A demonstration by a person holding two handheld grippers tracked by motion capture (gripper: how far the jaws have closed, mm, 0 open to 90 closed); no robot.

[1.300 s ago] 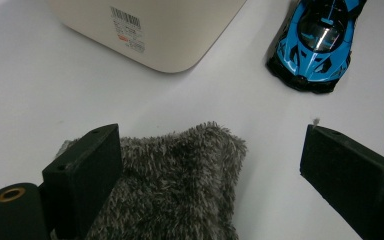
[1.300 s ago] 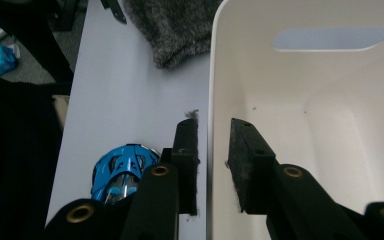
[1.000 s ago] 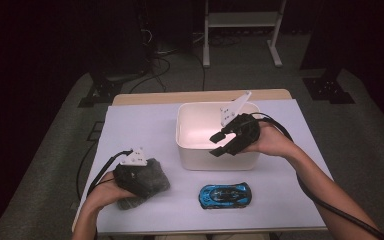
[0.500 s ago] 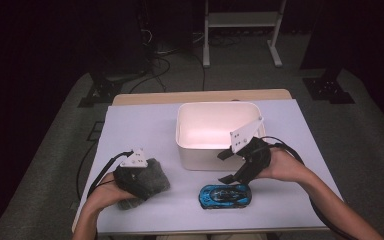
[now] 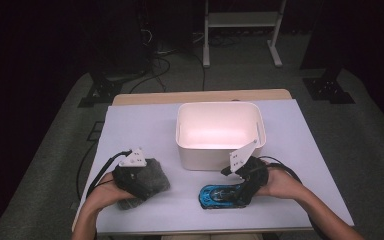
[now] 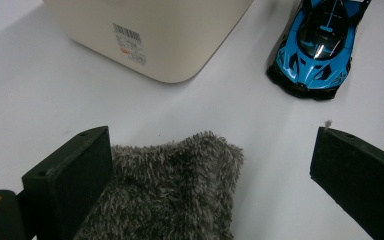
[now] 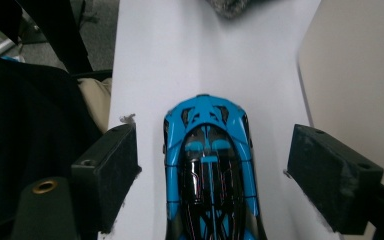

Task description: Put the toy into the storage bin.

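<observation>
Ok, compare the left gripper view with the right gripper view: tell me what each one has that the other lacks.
Left gripper view alone: a barcode label on the white bin, and the left claw open over the grey fuzzy cloth. Right gripper view alone: the right claw open, straddling the car. Both: the blue toy car, bin, cloth and white table.

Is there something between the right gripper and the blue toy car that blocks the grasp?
Nothing visible does. The right gripper is open, with its jaws on either side of the blue toy car and only bare white table around it.
</observation>
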